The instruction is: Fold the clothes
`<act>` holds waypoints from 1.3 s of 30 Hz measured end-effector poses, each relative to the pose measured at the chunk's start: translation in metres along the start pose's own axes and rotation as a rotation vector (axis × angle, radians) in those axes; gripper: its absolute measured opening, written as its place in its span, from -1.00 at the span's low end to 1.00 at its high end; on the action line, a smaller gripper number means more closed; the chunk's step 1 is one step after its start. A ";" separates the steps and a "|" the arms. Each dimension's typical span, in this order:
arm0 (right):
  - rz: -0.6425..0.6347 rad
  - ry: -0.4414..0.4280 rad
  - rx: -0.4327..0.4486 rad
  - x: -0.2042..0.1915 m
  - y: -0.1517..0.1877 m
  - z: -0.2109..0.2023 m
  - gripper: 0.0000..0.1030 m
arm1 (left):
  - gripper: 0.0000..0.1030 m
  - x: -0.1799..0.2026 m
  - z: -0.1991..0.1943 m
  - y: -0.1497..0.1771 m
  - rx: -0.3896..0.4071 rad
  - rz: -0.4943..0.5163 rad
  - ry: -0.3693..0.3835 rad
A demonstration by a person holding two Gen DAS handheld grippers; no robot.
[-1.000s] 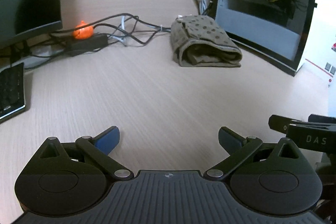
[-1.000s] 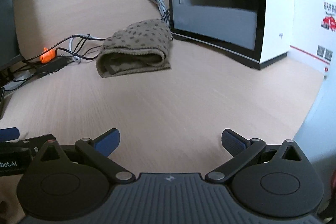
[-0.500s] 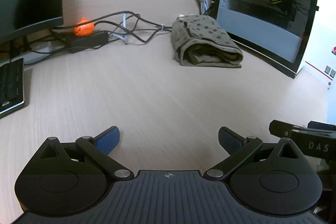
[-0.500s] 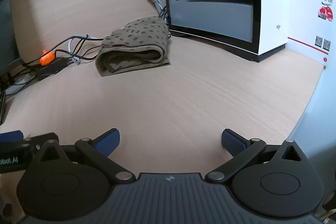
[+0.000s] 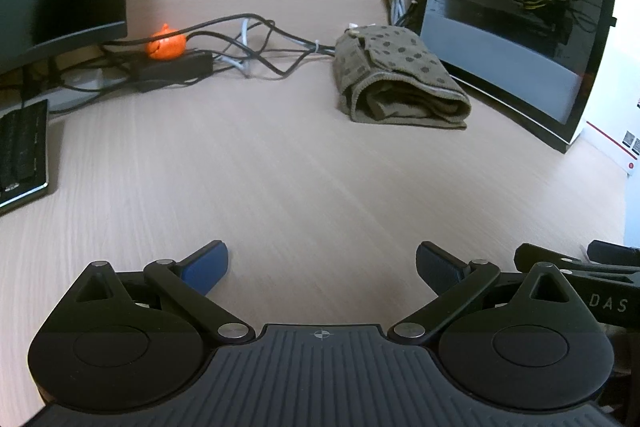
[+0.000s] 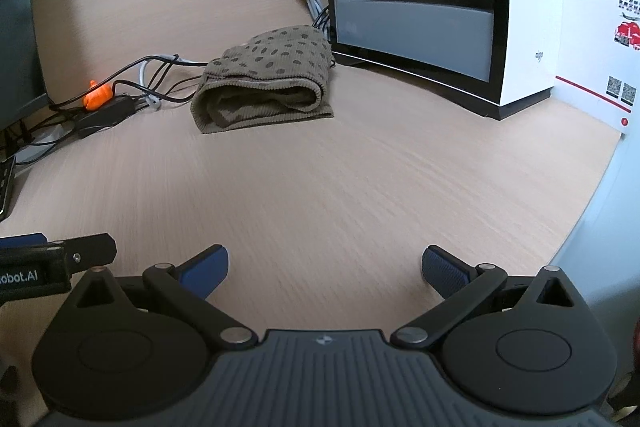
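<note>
Comparing w/ the shots from a sec ago, not much has changed tbh. Both tools are backed off a touch and tilted differently, so the folded olive-brown knit garment with dark dots (image 5: pixel 396 79) sits slightly lower and closer in the left cam than before, and in the right cam (image 6: pixel 266 81) it has drifted a bit toward centre. The cloth itself hasn't budged: same spot, same rolled bundle shape, open end of the fold facing the tools.

Left tool (image 5: pixel 322 261): blue pads spread wide, nothing between them, hanging over bare light wood-grain bench (image 5: pixel 280 187). Right tool (image 6: pixel 324 261): same deal, jaws wide apart and empty. Each tool pokes into the edge of the other's view, so they're side by side, well apart from the garment.

Where it is rel. to the tools: far ahead, a bit right of the left one's centreline, a bit left of the right one's. It's up against the glass-sided black and white PC case (image 6: pixel 420 7), w/ the tangle of black and grey cables (image 5: pixel 248 43) and the little orange figure (image 5: pixel 166 43) just off to its left.

My read: fold looks done and parked, both tools let go and pulling away. Prob end of this piece, or waiting for the next one, none visible tho.
</note>
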State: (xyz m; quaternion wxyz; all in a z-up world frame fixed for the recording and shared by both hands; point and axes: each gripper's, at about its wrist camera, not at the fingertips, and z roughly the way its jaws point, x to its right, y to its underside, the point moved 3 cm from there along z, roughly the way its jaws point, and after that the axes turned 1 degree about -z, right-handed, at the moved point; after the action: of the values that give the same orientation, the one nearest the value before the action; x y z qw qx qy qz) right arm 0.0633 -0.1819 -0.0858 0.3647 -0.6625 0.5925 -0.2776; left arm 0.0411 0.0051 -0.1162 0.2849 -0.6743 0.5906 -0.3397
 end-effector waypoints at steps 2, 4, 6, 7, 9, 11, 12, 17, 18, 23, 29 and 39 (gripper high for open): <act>-0.003 -0.002 0.000 0.000 0.000 0.000 1.00 | 0.99 0.000 0.000 0.000 0.001 0.000 -0.001; -0.005 -0.003 0.001 0.000 0.000 0.000 1.00 | 0.99 0.000 -0.001 0.000 0.002 0.000 -0.003; -0.007 -0.004 0.001 0.000 0.000 0.000 1.00 | 0.99 -0.001 0.000 0.000 0.001 -0.001 -0.005; -0.008 -0.005 0.001 0.000 0.000 0.000 1.00 | 0.99 -0.001 0.000 0.000 -0.001 -0.004 -0.005; -0.010 -0.006 0.000 0.000 0.000 0.000 1.00 | 0.99 -0.002 0.000 -0.001 -0.005 -0.010 -0.006; -0.010 -0.008 0.000 0.000 0.000 -0.001 1.00 | 0.99 -0.004 0.001 -0.001 -0.009 -0.017 -0.003; -0.011 -0.009 0.000 0.000 0.000 -0.001 1.00 | 0.99 -0.004 0.001 -0.001 -0.010 -0.020 -0.003; -0.015 -0.010 0.002 -0.001 0.001 -0.001 1.00 | 0.99 -0.004 0.000 0.000 -0.005 -0.017 0.001; -0.015 -0.009 0.002 -0.001 0.001 -0.001 1.00 | 0.99 -0.004 0.000 0.000 -0.005 -0.016 0.002; -0.013 -0.008 0.001 -0.001 0.001 0.000 1.00 | 0.99 -0.003 0.001 0.000 -0.009 -0.011 0.001; -0.013 -0.004 0.001 -0.001 0.001 0.000 1.00 | 0.99 -0.002 0.000 -0.001 -0.003 -0.006 -0.001; -0.013 -0.003 0.000 -0.001 0.001 0.000 1.00 | 0.99 -0.002 0.000 -0.001 -0.004 -0.002 -0.005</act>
State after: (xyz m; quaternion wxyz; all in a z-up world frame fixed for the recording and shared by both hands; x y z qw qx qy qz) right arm 0.0623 -0.1812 -0.0865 0.3638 -0.6668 0.5876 -0.2787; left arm 0.0415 0.0071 -0.1156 0.2849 -0.6763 0.5897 -0.3371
